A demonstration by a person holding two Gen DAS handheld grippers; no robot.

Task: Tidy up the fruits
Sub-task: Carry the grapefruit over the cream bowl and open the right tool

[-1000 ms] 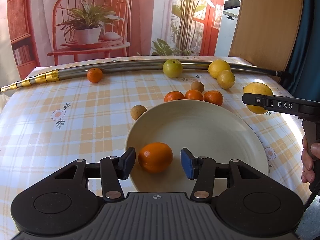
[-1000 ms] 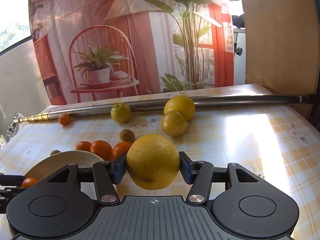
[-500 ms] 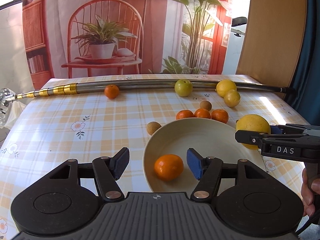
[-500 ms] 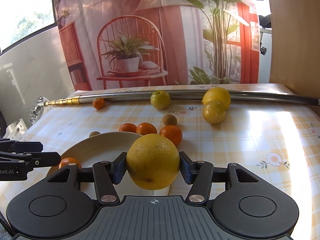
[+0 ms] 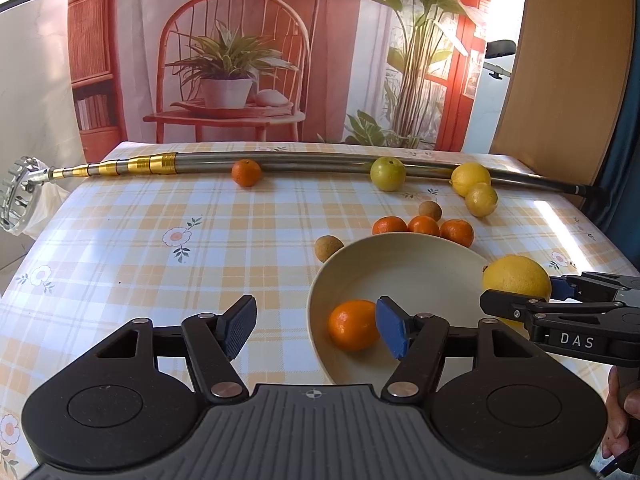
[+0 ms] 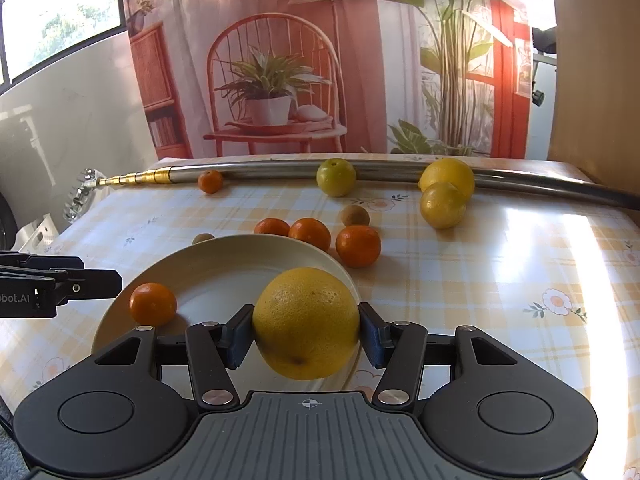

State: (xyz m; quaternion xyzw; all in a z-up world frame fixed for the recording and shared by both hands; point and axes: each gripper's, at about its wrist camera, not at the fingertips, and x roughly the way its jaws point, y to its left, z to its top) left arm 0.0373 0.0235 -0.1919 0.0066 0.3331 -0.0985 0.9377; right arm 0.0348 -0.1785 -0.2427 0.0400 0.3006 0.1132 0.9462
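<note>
R gripper (image 6: 306, 336) fingers clamped on big yellow citrus (image 6: 306, 322), over plate (image 6: 224, 256) rim at 4 o'clock. L gripper (image 5: 316, 330) fingers apart, empty; mandarin (image 5: 352, 325) on plate.

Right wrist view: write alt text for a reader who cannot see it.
The right gripper is shut on a large yellow citrus fruit above the near rim of a cream plate that holds one small orange. More oranges, lemons and a metal pole lie beyond on a checked tablecloth; the left gripper enters at left.
</note>
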